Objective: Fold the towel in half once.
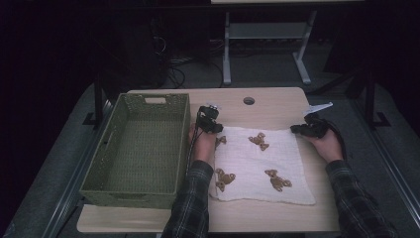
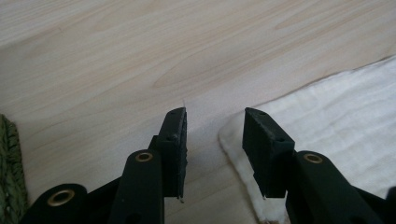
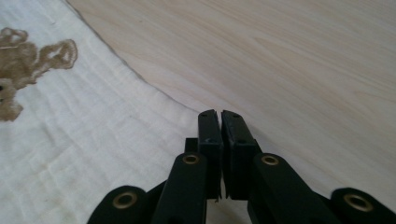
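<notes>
I have a white towel (image 1: 257,166) with little brown bears on it, lying flat on the wooden table (image 1: 277,101), and a green basket (image 1: 136,148) sits just beside it on the left. My left gripper (image 1: 212,125) is at the far left corner of the towel. In the left gripper view its jaws stand wide apart, one over bare wood and one over the towel's edge (image 2: 233,140), and they hold nothing. My right gripper (image 1: 303,129) is at the far right corner. In the right gripper view its jaws are pressed together right at the towel's edge (image 3: 154,93), but I cannot tell if any cloth is caught between them. I think I am about to pick up the two far corners. What could go wrong is this: if the right jaws have no cloth, that corner will stay down and the towel will lift crooked. The left jaws could also close on the wood and miss the thin cloth, since it lies so flat
</notes>
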### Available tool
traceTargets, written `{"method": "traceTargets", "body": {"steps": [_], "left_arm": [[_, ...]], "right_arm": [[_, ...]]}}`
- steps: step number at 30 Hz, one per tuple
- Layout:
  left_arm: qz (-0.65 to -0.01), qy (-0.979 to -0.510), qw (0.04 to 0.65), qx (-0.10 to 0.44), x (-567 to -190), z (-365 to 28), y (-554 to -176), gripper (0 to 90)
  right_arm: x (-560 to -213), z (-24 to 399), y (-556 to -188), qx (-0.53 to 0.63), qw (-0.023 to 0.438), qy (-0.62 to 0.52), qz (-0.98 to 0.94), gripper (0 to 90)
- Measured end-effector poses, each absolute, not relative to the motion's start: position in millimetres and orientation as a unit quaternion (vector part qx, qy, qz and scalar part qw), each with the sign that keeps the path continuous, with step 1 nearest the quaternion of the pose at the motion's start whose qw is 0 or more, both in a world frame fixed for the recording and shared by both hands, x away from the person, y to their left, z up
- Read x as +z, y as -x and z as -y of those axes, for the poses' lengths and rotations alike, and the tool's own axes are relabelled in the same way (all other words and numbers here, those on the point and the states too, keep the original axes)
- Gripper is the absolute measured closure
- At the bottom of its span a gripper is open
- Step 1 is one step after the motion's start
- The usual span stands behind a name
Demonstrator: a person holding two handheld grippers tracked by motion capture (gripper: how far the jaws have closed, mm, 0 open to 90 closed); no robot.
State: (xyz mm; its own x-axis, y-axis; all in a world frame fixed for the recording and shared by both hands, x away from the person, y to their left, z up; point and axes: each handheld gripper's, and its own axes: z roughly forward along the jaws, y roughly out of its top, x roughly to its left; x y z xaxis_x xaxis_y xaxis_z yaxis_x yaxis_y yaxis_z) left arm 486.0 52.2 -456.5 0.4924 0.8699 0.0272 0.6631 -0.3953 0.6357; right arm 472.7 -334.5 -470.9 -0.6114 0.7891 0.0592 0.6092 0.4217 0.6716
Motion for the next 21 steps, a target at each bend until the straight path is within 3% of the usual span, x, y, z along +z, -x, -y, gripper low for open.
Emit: {"method": "traceTargets", "body": {"steps": [10, 13, 21], "left_arm": [[-0.463, -0.817, 0.305, 0.161, -463.3, -48.9, -489.3, 71.4], [-0.456, -0.819, 0.314, 0.151, -464.2, -47.5, -490.3, 85.3], [-0.456, -0.81, 0.328, 0.167, -449.6, -50.2, -486.9, 88.8]], "right_arm": [[-470.9, 338.3, -476.0, 0.333, 0.142, -0.425, -0.83, 87.3], [-470.8, 339.7, -477.3, 0.332, 0.143, -0.427, -0.829, 87.5], [-461.7, 346.3, -480.4, 0.345, 0.152, -0.436, -0.817, 87.7]]}}
